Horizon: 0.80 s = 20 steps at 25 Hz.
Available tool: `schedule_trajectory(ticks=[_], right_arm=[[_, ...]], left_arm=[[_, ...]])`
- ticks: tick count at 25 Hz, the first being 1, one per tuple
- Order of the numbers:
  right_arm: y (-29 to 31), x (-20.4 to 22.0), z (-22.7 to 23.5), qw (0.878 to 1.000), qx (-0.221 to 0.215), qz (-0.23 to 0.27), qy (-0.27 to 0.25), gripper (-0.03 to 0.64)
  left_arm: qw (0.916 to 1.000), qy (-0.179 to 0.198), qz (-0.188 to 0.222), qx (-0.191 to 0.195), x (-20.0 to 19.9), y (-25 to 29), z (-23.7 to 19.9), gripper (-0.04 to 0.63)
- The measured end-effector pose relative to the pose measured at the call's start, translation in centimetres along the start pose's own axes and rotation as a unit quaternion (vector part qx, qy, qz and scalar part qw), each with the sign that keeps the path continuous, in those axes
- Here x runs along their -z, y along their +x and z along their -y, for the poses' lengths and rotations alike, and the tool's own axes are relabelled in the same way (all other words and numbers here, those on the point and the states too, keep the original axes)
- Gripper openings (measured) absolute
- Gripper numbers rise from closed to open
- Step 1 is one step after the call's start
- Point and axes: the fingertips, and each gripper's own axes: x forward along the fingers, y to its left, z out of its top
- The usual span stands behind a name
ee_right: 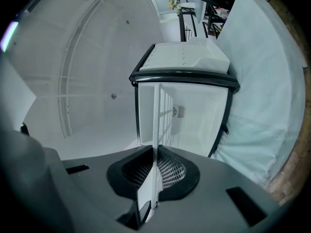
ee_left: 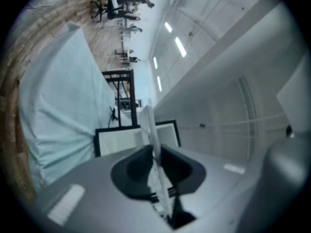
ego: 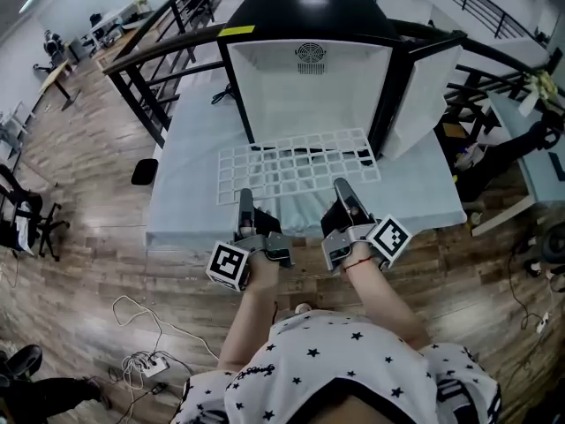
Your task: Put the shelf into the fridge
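My left gripper [ego: 244, 203] is clamped on the near edge of the flat white wire-grid shelf [ego: 300, 162], and my right gripper [ego: 342, 191] pinches that same edge. Straight ahead of both jaws, the shelf's far edge meets the open black fridge [ego: 305, 16], smooth white inside with a round vent [ego: 311, 57]. I can't read its yellow sticker [ego: 237, 31].

White grid shelf [ego: 296, 168]; fridge [ego: 305, 20] black outside, white within. Pale blue worktop [ego: 190, 188] — brown plank floor [ego: 79, 193]. Grey left tongs [ego: 244, 197] and right tongs [ego: 343, 188], black-and-white marker cubes [ego: 228, 266]. White shirt [ego: 335, 360], black stars.
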Motion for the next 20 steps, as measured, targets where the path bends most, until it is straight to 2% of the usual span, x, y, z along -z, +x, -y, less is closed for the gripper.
schedule_trajectory(ticks=[13,20], right_arm=[[1.5,-2.5,1.5,0.998,0.024,0.051,-0.014,0.025],[4.1,-4.3,3.2,0.997,0.028,0.063,-0.014,0.025]], left_arm=[[0.9970,-0.013,-0.076,0.010,2.0,6.3,-1.5,0.052],[0.9954,-0.017,-0.094,0.005,3.0,10.2,-3.6,0.052]])
